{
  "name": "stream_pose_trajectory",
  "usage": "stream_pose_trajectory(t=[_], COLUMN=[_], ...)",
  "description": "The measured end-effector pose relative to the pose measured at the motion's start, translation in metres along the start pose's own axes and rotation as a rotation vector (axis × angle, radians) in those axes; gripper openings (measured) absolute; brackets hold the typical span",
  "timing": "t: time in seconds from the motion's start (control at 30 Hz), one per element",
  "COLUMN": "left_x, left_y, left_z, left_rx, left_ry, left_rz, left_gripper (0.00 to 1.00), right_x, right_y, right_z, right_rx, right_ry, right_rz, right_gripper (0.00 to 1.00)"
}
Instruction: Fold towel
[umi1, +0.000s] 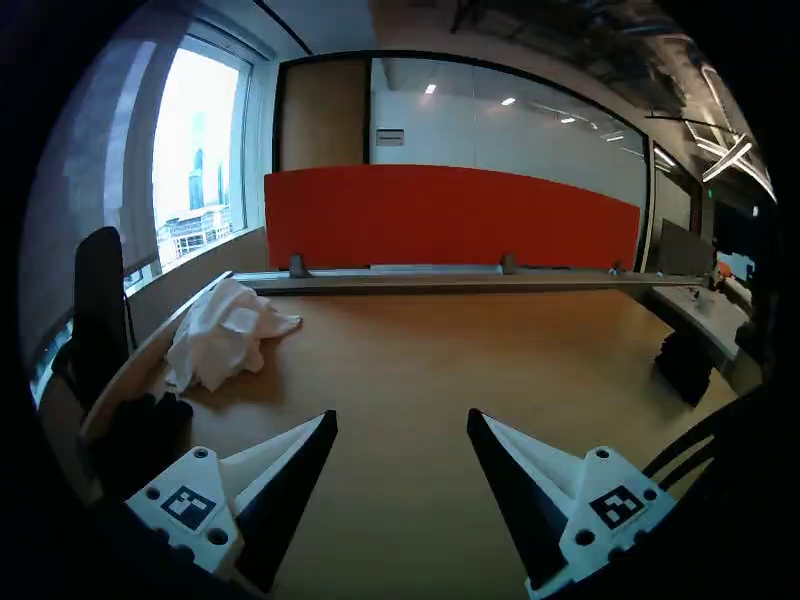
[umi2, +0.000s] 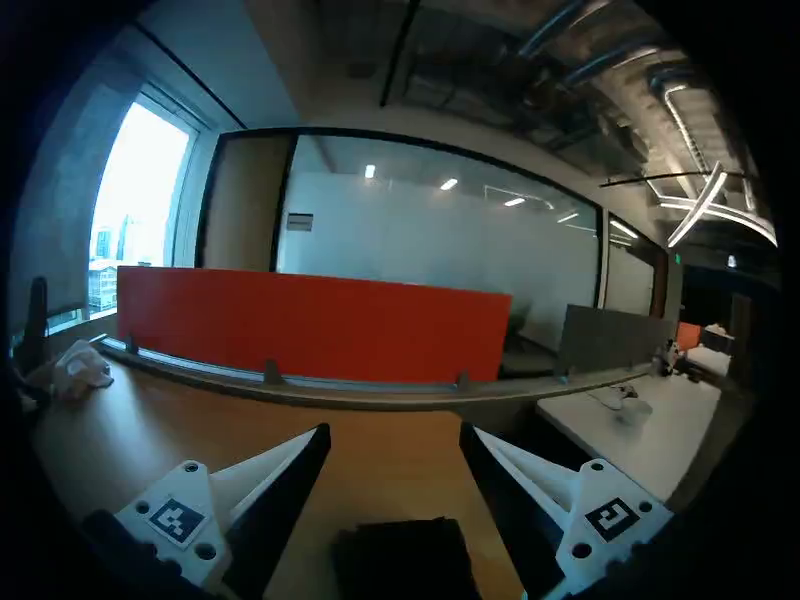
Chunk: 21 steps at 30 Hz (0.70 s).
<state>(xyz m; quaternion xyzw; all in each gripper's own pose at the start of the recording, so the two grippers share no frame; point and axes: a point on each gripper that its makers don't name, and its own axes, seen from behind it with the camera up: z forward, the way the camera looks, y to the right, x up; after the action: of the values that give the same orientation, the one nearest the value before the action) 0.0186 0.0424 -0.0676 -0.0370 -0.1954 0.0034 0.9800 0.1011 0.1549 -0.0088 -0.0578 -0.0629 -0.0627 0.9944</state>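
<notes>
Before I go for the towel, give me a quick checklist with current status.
1. Left gripper open: ok.
2. Right gripper open: ok.
3. Towel located: ok, crumpled near the desk edge on the window side.
4. Towel laid flat for folding: not ok.
5. Bare desk between Left gripper and Towel: ok.
6. Black object below the Right gripper, what it is: cannot tell.

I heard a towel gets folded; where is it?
In the left gripper view the white towel lies crumpled on the wooden desk, far left, near the red divider.
</notes>
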Motion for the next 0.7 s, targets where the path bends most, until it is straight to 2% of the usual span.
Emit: stream_pose_trajectory(t=[0.3, 0.5, 0.7], left_x=[0.044, 0.082, 0.105], left_y=[-0.014, -0.015, -0.021], left_z=[0.012, 0.014, 0.019], left_rx=[0.012, 0.011, 0.025], left_ry=[0.095, 0.192, 0.239], left_rz=[0.002, 0.015, 0.010], left_gripper=[0.97, 0.97, 0.97], right_x=[0.007, 0.005, 0.009], right_y=[-0.022, -0.034, -0.044], right_z=[0.004, 0.006, 0.005], right_rx=[0.033, 0.052, 0.076], right_ry=[0.009, 0.003, 0.008], right_rz=[-0.001, 0.001, 0.009], right_gripper=[1.00, 1.00, 1.00])
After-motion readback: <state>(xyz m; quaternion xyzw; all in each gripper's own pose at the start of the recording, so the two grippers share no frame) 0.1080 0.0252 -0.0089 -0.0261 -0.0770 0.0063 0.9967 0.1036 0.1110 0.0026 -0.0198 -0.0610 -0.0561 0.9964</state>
